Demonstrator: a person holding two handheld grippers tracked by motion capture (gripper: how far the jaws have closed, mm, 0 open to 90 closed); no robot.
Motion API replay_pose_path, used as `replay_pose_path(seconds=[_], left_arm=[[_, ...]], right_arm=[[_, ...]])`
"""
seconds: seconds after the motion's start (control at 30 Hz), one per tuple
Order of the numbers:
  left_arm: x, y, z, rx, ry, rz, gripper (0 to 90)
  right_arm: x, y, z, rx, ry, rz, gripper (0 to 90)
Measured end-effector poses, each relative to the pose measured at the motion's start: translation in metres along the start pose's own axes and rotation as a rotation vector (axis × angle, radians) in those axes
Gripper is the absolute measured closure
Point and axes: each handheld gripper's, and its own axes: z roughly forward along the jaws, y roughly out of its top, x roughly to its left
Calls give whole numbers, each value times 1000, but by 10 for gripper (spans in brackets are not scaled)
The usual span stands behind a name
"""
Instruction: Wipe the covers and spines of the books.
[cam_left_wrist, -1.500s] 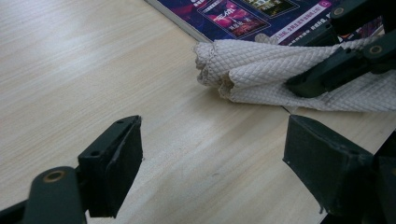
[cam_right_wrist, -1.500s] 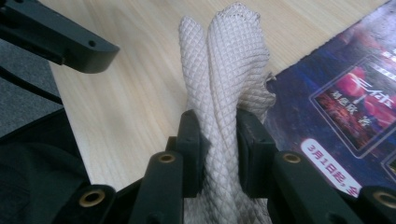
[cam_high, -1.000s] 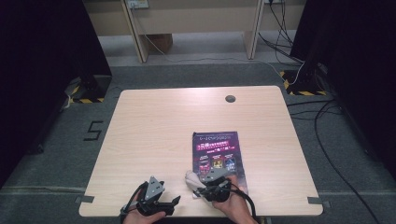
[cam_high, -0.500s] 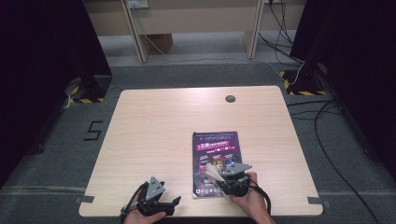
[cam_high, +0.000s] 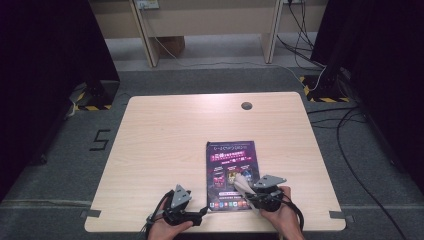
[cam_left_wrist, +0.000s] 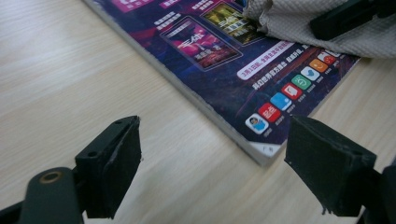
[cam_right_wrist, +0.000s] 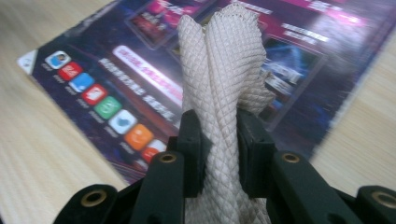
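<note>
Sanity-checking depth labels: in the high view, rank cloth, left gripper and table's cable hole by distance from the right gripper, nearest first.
1. cloth: clamped in the right gripper, over the magazine's near end.
2. left gripper: to the left, at the table's near edge, fingers apart.
3. cable hole: near the far edge.

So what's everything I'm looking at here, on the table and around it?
table: one, light wood, centre of the high view, round hole near its far edge
magazine: one, purple cover, flat on the table's near right part
cloth: one, off-white, over the magazine
cables: several, black, floor at right
left gripper: one, black, open beside the magazine's near corner
right gripper: one, black, shut on the cloth
hands: two, near edge
</note>
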Motion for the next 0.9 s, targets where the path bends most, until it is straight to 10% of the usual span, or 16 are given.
replay_pose_path(seconds=[0.9], left_arm=[[-8, 9, 28, 47, 74, 145, 172]], right_arm=[[-29, 5, 4, -10, -78, 42, 740]])
